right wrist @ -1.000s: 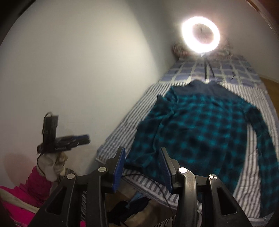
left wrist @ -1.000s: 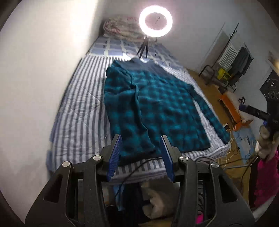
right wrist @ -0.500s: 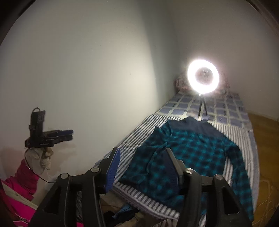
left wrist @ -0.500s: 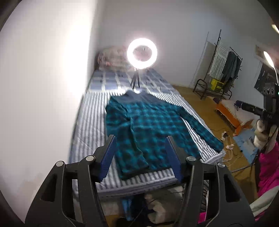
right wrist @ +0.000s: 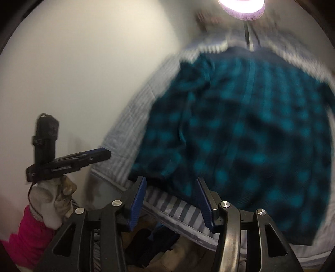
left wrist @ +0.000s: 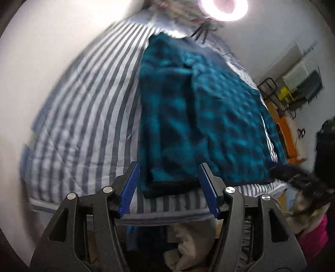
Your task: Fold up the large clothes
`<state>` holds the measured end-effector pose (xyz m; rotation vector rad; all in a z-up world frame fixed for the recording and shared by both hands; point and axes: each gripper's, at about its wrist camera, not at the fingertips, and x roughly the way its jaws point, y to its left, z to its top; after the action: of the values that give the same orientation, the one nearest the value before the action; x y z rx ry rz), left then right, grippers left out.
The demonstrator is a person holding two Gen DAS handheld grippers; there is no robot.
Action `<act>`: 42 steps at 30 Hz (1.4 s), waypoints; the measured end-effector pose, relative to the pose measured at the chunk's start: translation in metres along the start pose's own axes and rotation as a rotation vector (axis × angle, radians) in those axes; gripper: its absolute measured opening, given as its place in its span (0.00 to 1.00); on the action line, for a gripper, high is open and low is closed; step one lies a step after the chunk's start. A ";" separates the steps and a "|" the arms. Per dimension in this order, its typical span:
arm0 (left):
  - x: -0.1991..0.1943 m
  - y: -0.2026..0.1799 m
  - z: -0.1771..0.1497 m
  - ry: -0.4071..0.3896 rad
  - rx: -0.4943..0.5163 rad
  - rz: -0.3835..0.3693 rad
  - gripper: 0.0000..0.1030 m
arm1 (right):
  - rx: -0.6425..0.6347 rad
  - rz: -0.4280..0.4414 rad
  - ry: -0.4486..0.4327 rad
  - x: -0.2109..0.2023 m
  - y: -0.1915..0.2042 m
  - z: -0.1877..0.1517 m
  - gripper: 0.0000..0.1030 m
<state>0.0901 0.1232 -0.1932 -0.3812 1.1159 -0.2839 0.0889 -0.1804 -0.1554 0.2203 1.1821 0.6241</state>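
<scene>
My left gripper point(left wrist: 168, 188) and right gripper point(right wrist: 170, 197) are spread wide, holding nothing; both have just been opening. Right past them is the near edge of the striped bed point(left wrist: 83, 125). The blue checked shirt point(left wrist: 209, 117) lies flat on it. Far off, a ring lamp point(left wrist: 223, 8) shines by the white wall point(right wrist: 83, 73).

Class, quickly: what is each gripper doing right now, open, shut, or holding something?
Left gripper: open, holding nothing; the teal plaid shirt on the striped bed cover lies beyond it.
Right gripper: open, holding nothing, above the shirt's hem.
</scene>
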 end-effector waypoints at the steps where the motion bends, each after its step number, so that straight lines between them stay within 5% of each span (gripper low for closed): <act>1: 0.009 0.008 0.000 0.014 -0.033 -0.013 0.58 | 0.025 0.034 0.023 0.016 -0.006 0.000 0.50; 9: 0.049 0.035 -0.004 0.094 -0.127 -0.069 0.56 | 0.139 0.135 0.113 0.080 -0.021 0.002 0.50; 11: 0.056 0.035 -0.004 0.109 -0.134 -0.085 0.38 | 0.172 0.159 0.123 0.088 -0.025 0.002 0.45; 13: 0.064 0.035 -0.002 0.125 -0.131 -0.097 0.30 | 0.190 0.180 0.139 0.095 -0.028 0.002 0.31; 16: 0.073 0.031 -0.003 0.137 -0.109 -0.093 0.03 | 0.199 0.201 0.148 0.096 -0.029 0.002 0.12; 21: 0.046 0.027 -0.002 0.058 -0.105 -0.101 0.02 | 0.255 0.354 0.095 0.071 -0.026 0.004 0.05; 24: 0.041 0.027 -0.007 0.053 -0.087 -0.078 0.02 | 0.192 0.236 0.134 0.079 -0.025 -0.003 0.05; 27: 0.046 0.030 -0.012 0.061 -0.082 -0.054 0.02 | 0.091 0.109 0.197 0.092 -0.017 -0.012 0.16; 28: 0.047 0.034 -0.013 0.067 -0.107 -0.069 0.04 | 0.051 0.085 0.189 0.088 -0.013 -0.014 0.18; 30: 0.048 0.038 -0.013 0.057 -0.148 -0.103 0.25 | -0.021 0.056 0.144 0.070 -0.004 -0.014 0.29; 31: 0.048 0.040 -0.013 0.042 -0.158 -0.107 0.54 | -0.042 0.050 0.119 0.062 -0.001 -0.012 0.29; 32: 0.047 0.042 -0.013 0.027 -0.164 -0.109 0.67 | -0.065 0.047 0.084 0.050 0.002 -0.008 0.29; 36: 0.062 0.040 -0.010 0.039 -0.177 -0.145 0.67 | -0.115 0.026 -0.048 0.020 0.006 0.016 0.30; 37: 0.068 0.037 -0.010 0.045 -0.173 -0.144 0.62 | -0.112 0.025 -0.061 0.019 0.005 0.024 0.30; 39: 0.081 0.030 -0.011 0.070 -0.151 -0.149 0.28 | -0.102 0.036 -0.088 0.025 0.002 0.042 0.30; 42: 0.077 0.018 -0.010 0.036 -0.095 -0.138 0.09 | -0.089 0.039 -0.111 0.048 0.006 0.071 0.30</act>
<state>0.1130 0.1064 -0.2674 -0.5401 1.1433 -0.3615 0.1631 -0.1376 -0.1634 0.2000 1.0428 0.6885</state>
